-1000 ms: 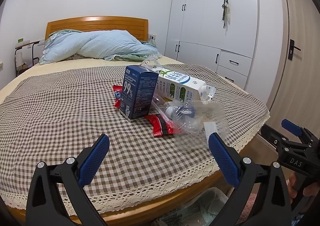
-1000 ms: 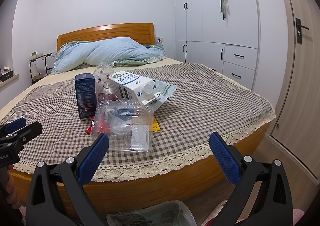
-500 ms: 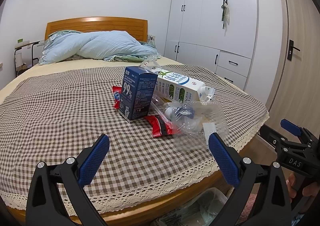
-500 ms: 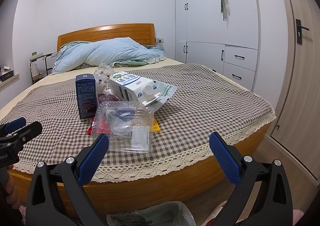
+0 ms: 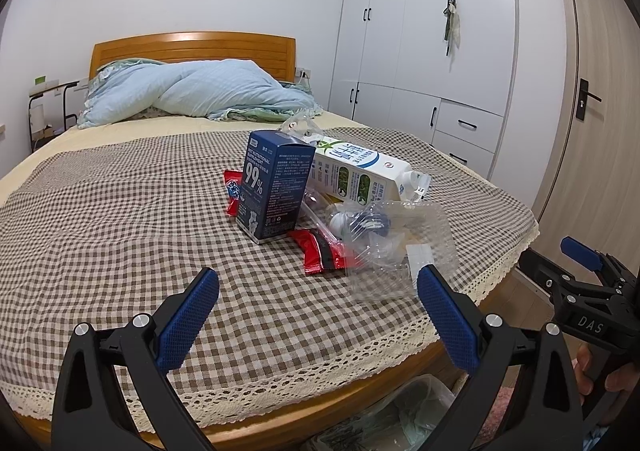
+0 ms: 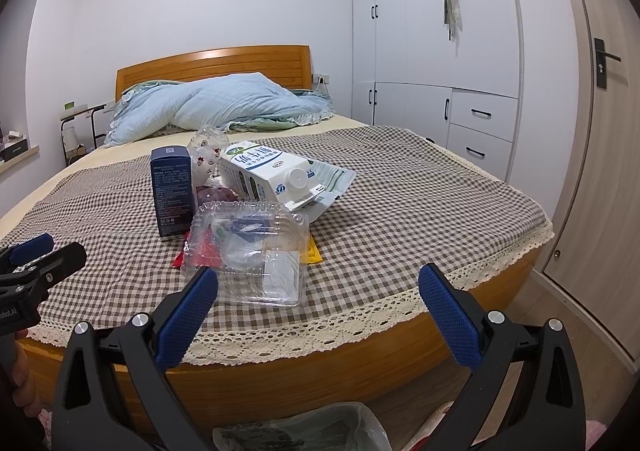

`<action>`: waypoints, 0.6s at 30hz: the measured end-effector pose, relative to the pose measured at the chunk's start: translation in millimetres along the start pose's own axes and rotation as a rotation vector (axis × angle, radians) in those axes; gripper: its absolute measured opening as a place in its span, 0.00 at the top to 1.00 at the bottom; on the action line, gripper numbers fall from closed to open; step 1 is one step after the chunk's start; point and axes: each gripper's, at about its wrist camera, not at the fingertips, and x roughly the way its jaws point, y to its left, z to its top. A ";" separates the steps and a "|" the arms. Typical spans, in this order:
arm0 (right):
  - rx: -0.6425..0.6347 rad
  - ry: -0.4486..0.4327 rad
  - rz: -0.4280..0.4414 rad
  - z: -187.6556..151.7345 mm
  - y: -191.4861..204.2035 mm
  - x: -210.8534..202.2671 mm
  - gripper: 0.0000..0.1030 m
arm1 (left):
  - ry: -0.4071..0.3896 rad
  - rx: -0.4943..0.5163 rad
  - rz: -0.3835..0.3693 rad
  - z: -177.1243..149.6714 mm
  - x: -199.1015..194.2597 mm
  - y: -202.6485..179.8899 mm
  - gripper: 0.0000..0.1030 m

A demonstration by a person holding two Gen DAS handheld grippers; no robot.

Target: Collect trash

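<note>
On the bed [image 5: 120,211] | milk carton [image 5: 356,171] lying flat, cap rightward | left gripper [image 5: 316,311] spread | right gripper [image 6: 316,311] spread

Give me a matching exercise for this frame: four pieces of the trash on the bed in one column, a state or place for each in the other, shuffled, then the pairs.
Things:
1. blue box
2. milk carton
3. clear plastic clamshell
4. red wrapper

States or places:
A. lying on its side, cap end toward the foot of the bed
B. standing upright
C. flat on the checked cloth, partly under the clear plastic
D. nearest the foot edge, see-through

Pairs: 1-B, 2-A, 3-D, 4-C
</note>
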 end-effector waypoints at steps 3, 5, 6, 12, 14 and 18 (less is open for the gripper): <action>0.000 -0.001 0.002 0.4 -0.1 2.5 0.06 | 0.000 0.003 0.001 0.9 1.6 -1.0 0.07; 0.002 0.002 0.003 0.9 -0.5 5.6 0.06 | 0.005 0.004 0.001 1.6 4.4 -1.4 0.07; 0.003 0.003 0.005 1.1 -0.5 6.6 0.06 | 0.007 0.004 0.002 1.9 5.8 -1.3 0.07; 0.005 0.014 0.015 0.6 -1.3 15.7 0.06 | 0.011 0.000 0.006 4.5 12.5 -0.7 0.07; 0.005 0.017 0.018 0.5 -1.7 18.4 0.06 | 0.015 0.000 0.007 5.5 15.4 -1.1 0.07; 0.010 0.023 0.024 0.9 -2.4 24.7 0.06 | 0.024 -0.001 0.010 6.6 22.3 -0.9 0.07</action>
